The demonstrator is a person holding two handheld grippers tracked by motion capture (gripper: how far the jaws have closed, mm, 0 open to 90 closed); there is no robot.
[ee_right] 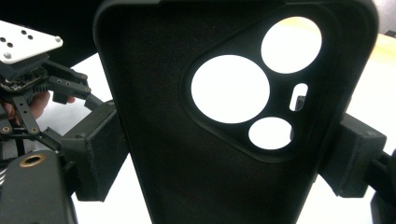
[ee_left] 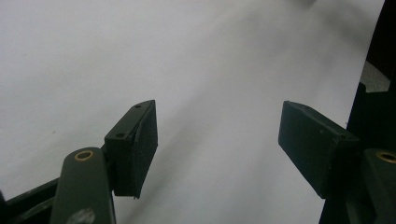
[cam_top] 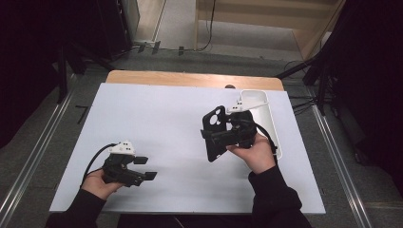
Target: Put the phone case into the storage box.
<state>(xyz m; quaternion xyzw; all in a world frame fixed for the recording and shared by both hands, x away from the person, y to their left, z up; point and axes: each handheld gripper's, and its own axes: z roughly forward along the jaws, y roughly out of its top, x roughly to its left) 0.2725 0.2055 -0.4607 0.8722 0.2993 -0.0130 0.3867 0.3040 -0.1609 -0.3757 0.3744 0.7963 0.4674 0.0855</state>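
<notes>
A black phone case point(cam_top: 214, 122) with round camera cut-outs stands upright above the right half of the table. My right gripper point(cam_top: 217, 137) is shut on it across its width. In the right gripper view the case point(ee_right: 187, 177) is seen close up, with one pad point(ee_right: 95, 158) pressing on its left edge and the other pad point(ee_right: 355, 161) on its right edge. My left gripper point(cam_top: 146, 168) rests low near the front left of the white table top, open. Between its fingers point(ee_left: 135, 149) I see nothing but bare white surface.
A white tray point(cam_top: 266, 102) lies at the back right, just behind the right hand. The white sheet point(cam_top: 157, 118) covers a wooden table point(cam_top: 190, 78). Dark stands and cables sit on the floor around it.
</notes>
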